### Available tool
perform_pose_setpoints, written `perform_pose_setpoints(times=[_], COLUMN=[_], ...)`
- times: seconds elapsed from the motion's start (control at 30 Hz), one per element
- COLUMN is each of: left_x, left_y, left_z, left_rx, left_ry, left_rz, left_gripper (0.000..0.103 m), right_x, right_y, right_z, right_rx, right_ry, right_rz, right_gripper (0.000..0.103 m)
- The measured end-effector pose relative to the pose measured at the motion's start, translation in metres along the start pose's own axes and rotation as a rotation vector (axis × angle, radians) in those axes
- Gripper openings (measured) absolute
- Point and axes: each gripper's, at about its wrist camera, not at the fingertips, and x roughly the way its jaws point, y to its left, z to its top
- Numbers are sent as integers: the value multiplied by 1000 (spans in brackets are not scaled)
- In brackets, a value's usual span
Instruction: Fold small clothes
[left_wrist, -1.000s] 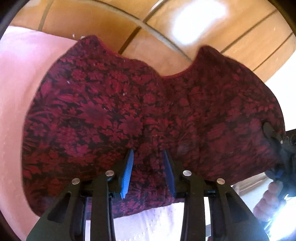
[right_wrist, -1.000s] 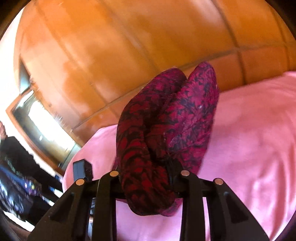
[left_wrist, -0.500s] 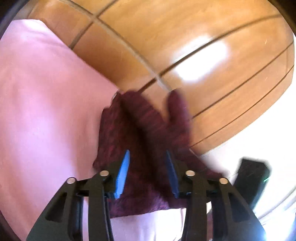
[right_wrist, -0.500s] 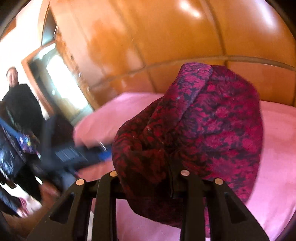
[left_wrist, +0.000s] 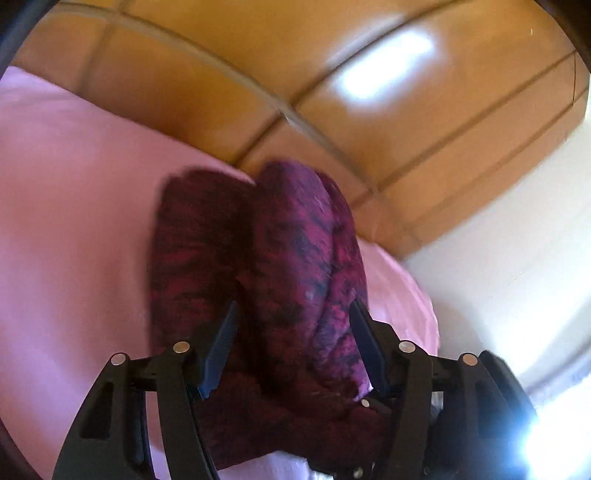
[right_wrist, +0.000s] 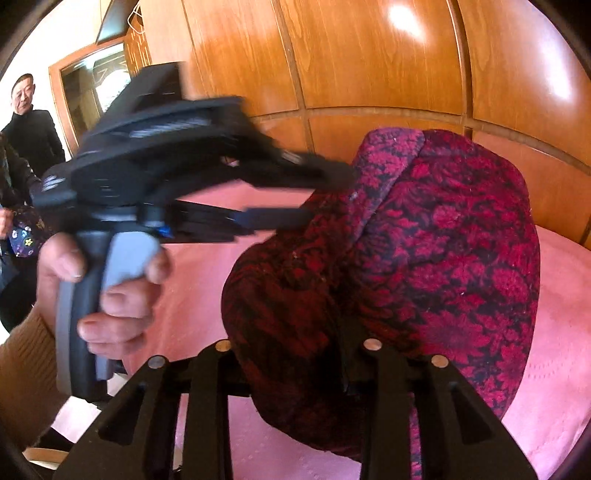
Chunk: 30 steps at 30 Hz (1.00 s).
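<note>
The small garment (left_wrist: 295, 277), a dark red floral knit, hangs doubled over above the pink bed sheet (left_wrist: 74, 221). My left gripper (left_wrist: 293, 310) has its blue pads apart, the jaws are opening, and the folded cloth lies loosely between them. In the right wrist view the left gripper (right_wrist: 321, 194) reaches in from the left with its tips at the garment's (right_wrist: 443, 258) upper edge. My right gripper (right_wrist: 295, 332) has bunched cloth between its fingers. Its pads are hidden by the fabric, and its jaws are starting to open.
A wooden panelled headboard (right_wrist: 369, 55) rises right behind the bed. A hand (right_wrist: 110, 295) in a tan sleeve holds the left gripper's handle. A person in dark clothes (right_wrist: 33, 136) stands at the far left by a doorway. A white wall (left_wrist: 517, 221) lies to the right.
The garment was stretched wide between the grippers; now it is folded in half and both grippers are side by side. The left pads have spread apart. The right view has rolled upright.
</note>
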Motion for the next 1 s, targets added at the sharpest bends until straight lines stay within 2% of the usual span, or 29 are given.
perform_pose_setpoints(times=[0.03,0.07,0.13,0.17,0.2,0.27,0.4,0.47,0.6,0.63,0.67,0.73,0.8,0.87,0.93,1.0], left_x=[6,10,16,17,16,12,1,-2,-10,-17,-22,-27,-22,-37,-58,-67], left_y=[-2,-3,-9,-11,-14,-16,-19,-20,-17,-15,-13,-1,17,28,23,13], left_z=[1,3,3,4,4,2,-3,-5,-9,-12,-15,-18,-23,-28,-24,-14], left_rx=[-1,1,35,47,55,67,88,95,81,78,77,61,6,-38,-23,2], left_ry=[17,34,56,58,56,45,21,11,-16,-32,-45,-47,-13,-51,-115,-135], left_rz=[15,22,65,76,81,92,114,134,164,178,202,316,330,301,223,197], left_gripper=[58,46,26,23,21,19,18,16,14,10,0,0,0,0,0,15], right_x=[2,1,-4,-11,-17,-36,-68,-76,-64,-55,-48,-32,-16,-5,-5,-8], right_y=[1,1,-2,-2,-7,-19,-54,-78,-98,-100,-98,-89,-75,-66,-64,-70], right_z=[1,1,2,-1,0,-1,-12,-19,-28,-28,-27,-27,-24,-24,-23,-23], right_rx=[0,-7,-5,9,32,83,214,281,320,314,306,287,242,208,189,188], right_ry=[-2,-6,-14,-15,-17,-31,-61,-81,-45,-36,-24,2,22,37,35,33], right_rz=[4,6,23,48,84,165,255,207,106,87,82,63,44,21,15,25], right_gripper=[37,39,51,61,64,68,69,69,61,61,60,61,61,61,62,62])
